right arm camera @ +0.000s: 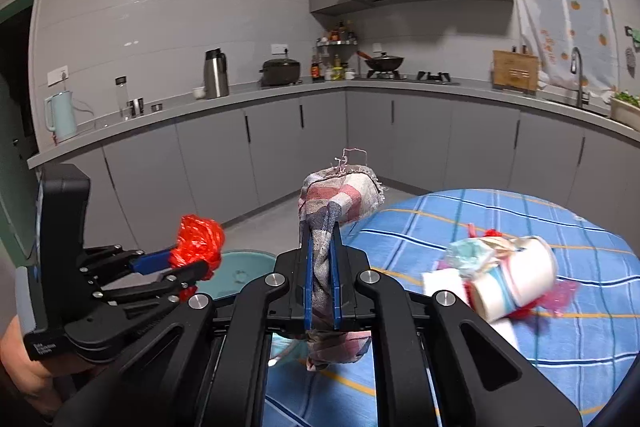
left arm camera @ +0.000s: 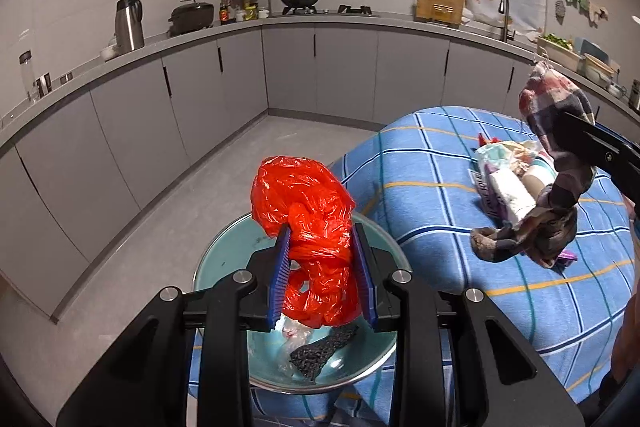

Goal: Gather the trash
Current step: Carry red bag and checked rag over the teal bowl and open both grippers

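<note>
Left tool (left arm camera: pixel 322 267): clamped on a crumpled red plastic bag (left arm camera: pixel 308 211), blue pads (left arm camera: pixel 280 279) pressing it from both sides; the bag bulges out above the tips and hangs a little below them.
Right tool (right arm camera: pixel 321 267): pads almost together, clamped on a checked cloth (right arm camera: pixel 340 195) that rises above the tips and trails down behind them.
Teal bowl (left arm camera: pixel 224 255): directly under the left tool, at the near edge of the bench; inside it lie a dark grey mesh scrap (left arm camera: pixel 320 349) and a bit of clear wrapping (left arm camera: pixel 294 337).
Bench (left arm camera: pixel 420 187): covered by a blue checked tablecloth, ahead and to the right of the left tool, below and to the right of the right tool.
Trash pile (left arm camera: pixel 506 183): paper cup (right arm camera: pixel 516 279), tissue and wrappers lying together on the cloth, to the right of both tools and apart from the bowl.
Tools to each other: the right tool with its cloth shows at the right edge of the left wrist view; the left tool with its red bag shows to the left in the right wrist view.
Person: part of a hand (right arm camera: pixel 24 351) shows behind the left tool's grip.
</note>
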Demonstrator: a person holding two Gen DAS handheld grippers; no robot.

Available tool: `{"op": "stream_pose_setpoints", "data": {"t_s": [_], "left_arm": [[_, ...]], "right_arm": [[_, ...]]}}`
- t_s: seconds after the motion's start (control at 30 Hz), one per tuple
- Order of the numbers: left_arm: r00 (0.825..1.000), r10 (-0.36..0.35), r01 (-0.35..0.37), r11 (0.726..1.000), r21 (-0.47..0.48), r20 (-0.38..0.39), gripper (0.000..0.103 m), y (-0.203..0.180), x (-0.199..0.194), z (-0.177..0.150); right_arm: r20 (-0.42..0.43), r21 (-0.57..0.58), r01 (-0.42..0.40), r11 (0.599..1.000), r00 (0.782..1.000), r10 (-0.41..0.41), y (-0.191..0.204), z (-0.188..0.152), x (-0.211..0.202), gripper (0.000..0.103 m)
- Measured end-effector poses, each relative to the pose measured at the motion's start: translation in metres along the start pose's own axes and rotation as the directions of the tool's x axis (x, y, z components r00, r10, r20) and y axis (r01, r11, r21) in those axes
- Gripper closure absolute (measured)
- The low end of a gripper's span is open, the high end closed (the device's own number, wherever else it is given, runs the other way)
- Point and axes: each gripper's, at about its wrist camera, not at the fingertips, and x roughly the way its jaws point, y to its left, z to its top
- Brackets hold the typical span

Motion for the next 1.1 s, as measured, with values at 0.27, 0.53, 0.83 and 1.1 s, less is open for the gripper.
{"op": "stream_pose_setpoints", "data": {"t_s": [0.27,0.53,0.83,1.1], "left_arm": [[1.000,0.023,-0.023,0.999,-0.025,-0.011,0.072,0.015,0.010,-0.001],[0.999,0.034,-0.035,0.998,-0.054,-0.011,0.072,0.026,0.015,-0.002],[0.999,0.037,-0.039,0.997,-0.071,-0.026,0.069,0.028,0.021,-0.006],[0.999,0.044,-0.046,0.996,-0.073,-0.030,0.048,0.030,0.026,-0.007]], "right_arm": [[-0.030,-0.012,-0.062,0.998,0.998,0.062,0.022,0.001,0.026,0.095],[-0.044,-0.014,-0.107,0.994,0.993,0.106,0.037,0.003,0.043,0.095],[-0.083,-0.003,-0.145,0.989,0.986,0.144,0.044,-0.005,0.063,0.095],[-0.116,0.009,-0.144,0.990,0.983,0.144,0.039,-0.017,0.078,0.092]]}}
